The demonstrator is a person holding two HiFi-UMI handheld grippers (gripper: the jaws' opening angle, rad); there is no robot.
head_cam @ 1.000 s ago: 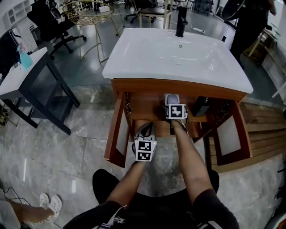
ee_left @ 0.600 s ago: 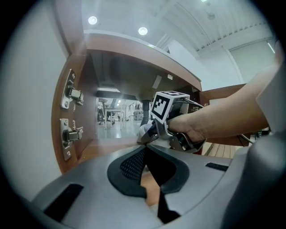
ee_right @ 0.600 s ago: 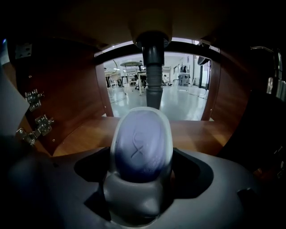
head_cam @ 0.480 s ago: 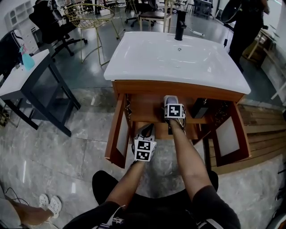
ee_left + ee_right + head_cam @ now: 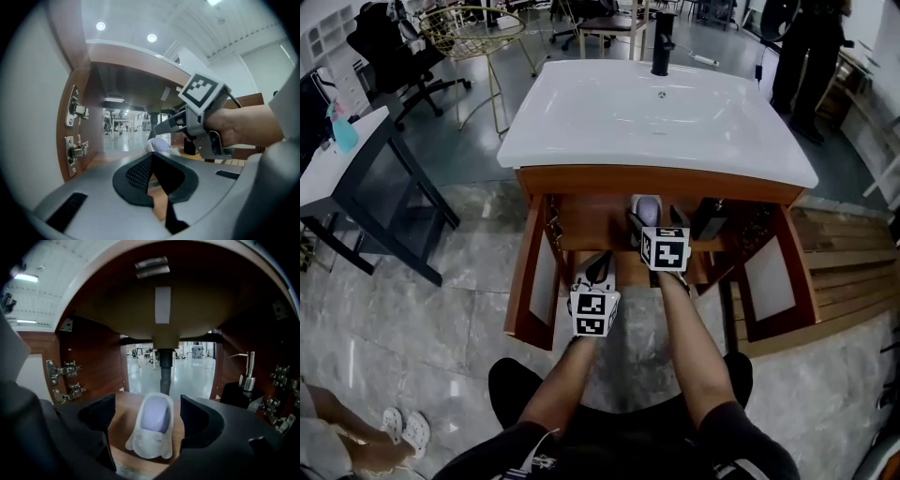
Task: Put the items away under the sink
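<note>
A white dish holding a lavender bar lies flat on the wooden shelf under the sink. In the head view the dish sits mid-shelf. My right gripper is open, with its jaws on either side of the dish's near end and a gap to each. In the head view the right gripper reaches into the cabinet. My left gripper is shut on nothing and hovers outside the cabinet's front left. A black soap dispenser stands on the shelf at the right.
Both cabinet doors stand swung open, left and right, with hinges on the inner walls. The drain pipe drops behind the dish. A black desk is at left; a person stands beyond the sink.
My right gripper has drawn back a little toward me while the dish stays on the shelf. The left gripper has barely moved.
</note>
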